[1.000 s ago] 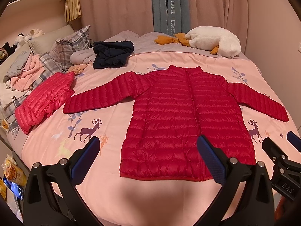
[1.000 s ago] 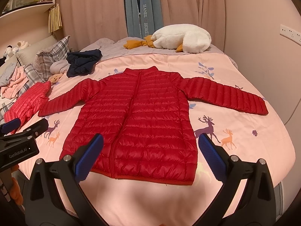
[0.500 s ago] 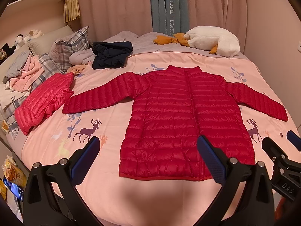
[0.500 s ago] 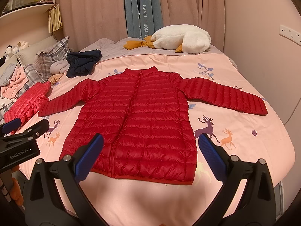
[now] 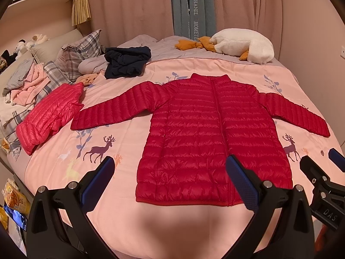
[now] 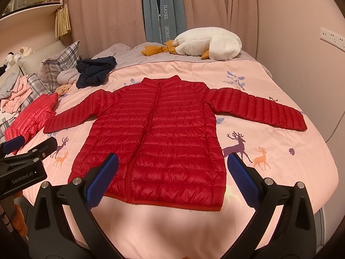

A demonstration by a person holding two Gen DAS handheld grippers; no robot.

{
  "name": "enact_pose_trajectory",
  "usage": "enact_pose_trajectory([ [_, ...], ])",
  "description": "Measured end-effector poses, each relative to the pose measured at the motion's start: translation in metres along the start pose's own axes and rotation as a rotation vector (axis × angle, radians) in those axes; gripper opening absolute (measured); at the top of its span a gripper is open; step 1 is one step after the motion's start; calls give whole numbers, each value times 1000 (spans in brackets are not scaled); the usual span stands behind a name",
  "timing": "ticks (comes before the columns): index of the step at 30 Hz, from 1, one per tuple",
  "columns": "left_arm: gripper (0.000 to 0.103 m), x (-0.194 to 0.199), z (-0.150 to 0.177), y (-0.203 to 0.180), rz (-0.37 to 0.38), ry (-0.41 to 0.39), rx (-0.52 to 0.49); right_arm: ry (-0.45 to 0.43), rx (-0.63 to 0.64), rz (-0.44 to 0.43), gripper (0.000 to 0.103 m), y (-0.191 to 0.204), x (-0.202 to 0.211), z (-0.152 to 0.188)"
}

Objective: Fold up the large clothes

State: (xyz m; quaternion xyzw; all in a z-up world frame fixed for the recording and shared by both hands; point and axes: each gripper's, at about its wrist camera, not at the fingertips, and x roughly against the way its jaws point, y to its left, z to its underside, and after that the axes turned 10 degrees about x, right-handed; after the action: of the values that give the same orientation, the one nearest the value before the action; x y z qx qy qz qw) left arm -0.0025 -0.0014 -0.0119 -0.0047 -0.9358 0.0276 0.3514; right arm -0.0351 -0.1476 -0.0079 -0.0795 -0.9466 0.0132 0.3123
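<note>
Your red down jacket lies flat and face up on the pink deer-print bedspread, zipped closed, with its collar toward the far edge of the bed and its hem near the near edge. Both sleeves are spread out to the sides, one reaching toward the left edge, the other toward the right edge.

You hold your left gripper above the near edge of the bed, over the jacket's hem. Its blue-padded fingers are spread wide apart and nothing is between them. Your right gripper hangs beside it, also over the hem, fingers spread wide and holding nothing. Neither tool touches the jacket.

Near the left edge of the bed, just off the end of the left sleeve, a second pinkish-red down jacket lies folded. Beyond it, toward the far left corner, sit a plaid pillow and a loose heap of pink and grey clothes. A crumpled dark navy garment lies past the jacket's left shoulder. Along the far edge a white plush goose lies on the grey sheet, in front of the curtains.
</note>
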Motion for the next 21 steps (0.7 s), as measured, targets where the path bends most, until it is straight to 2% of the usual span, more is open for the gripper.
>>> enact_pose_trajectory([
  [21,102,0,3,-3,0,0,-3,3,-5,1,101,0,-1,0],
])
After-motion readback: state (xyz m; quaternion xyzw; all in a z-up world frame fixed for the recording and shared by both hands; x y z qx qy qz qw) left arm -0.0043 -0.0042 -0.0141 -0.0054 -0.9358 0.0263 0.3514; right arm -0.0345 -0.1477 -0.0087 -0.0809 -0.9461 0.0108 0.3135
